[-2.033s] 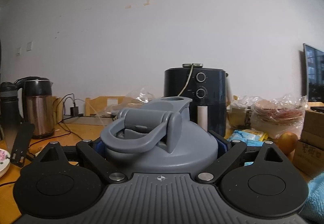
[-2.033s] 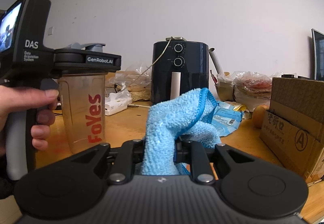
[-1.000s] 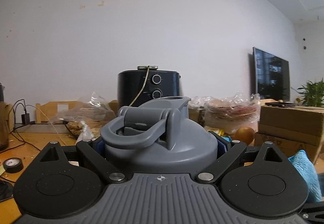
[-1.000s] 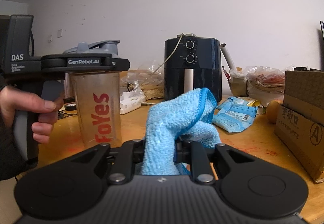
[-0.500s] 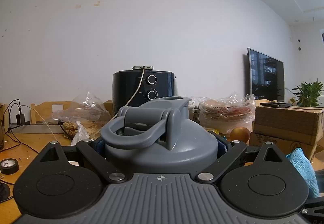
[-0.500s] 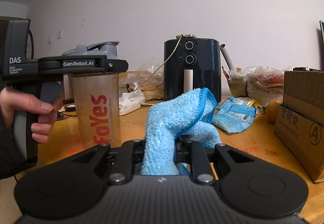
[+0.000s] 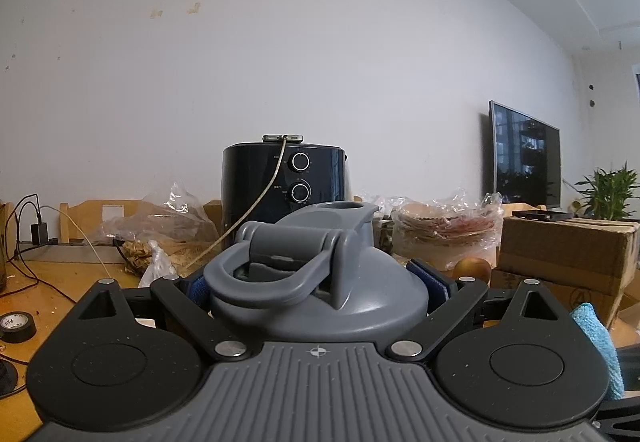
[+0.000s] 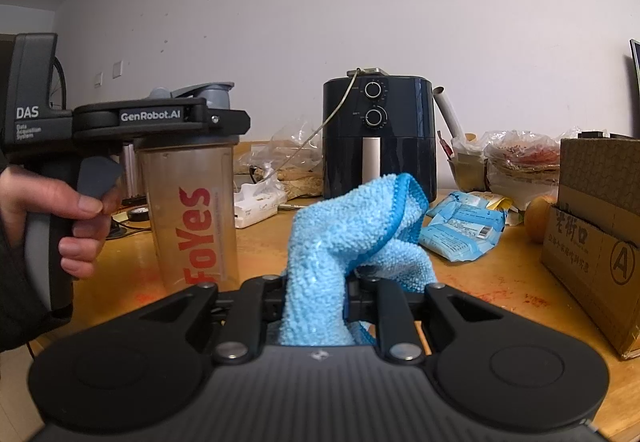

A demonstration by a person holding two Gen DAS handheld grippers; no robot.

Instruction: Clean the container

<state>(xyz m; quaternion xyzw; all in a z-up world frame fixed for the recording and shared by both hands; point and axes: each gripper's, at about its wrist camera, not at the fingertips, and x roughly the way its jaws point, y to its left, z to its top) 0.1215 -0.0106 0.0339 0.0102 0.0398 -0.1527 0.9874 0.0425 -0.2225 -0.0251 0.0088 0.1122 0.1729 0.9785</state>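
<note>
A clear shaker bottle (image 8: 192, 210) with red "FoYes" lettering stands upright at the left of the right wrist view. Its base is hidden behind my right gripper's body. My left gripper (image 8: 160, 118), held by a person's hand (image 8: 80, 210), is shut around the bottle just under its lid. In the left wrist view the grey lid (image 7: 320, 282) with its loop handle fills the space between the blue pads of the left gripper (image 7: 316, 284). My right gripper (image 8: 320, 306) is shut on a light blue cloth (image 8: 352, 234), which bunches up above the fingers to the right of the bottle. The cloth (image 7: 596, 342) also shows at the left wrist view's right edge.
On the wooden table (image 8: 500, 274), a black air fryer (image 8: 378, 138) stands at the back. A cardboard box (image 8: 600, 222) is at the right, with a blue packet (image 8: 464, 226) and a round fruit (image 8: 538, 216) beside it. Plastic bags, cables and a tape roll (image 7: 16, 326) lie to the left.
Since two seconds ago the left gripper with the bottle has swung right: the kettle left its view, a television and plant came in. Over the last second hardly anything differs.
</note>
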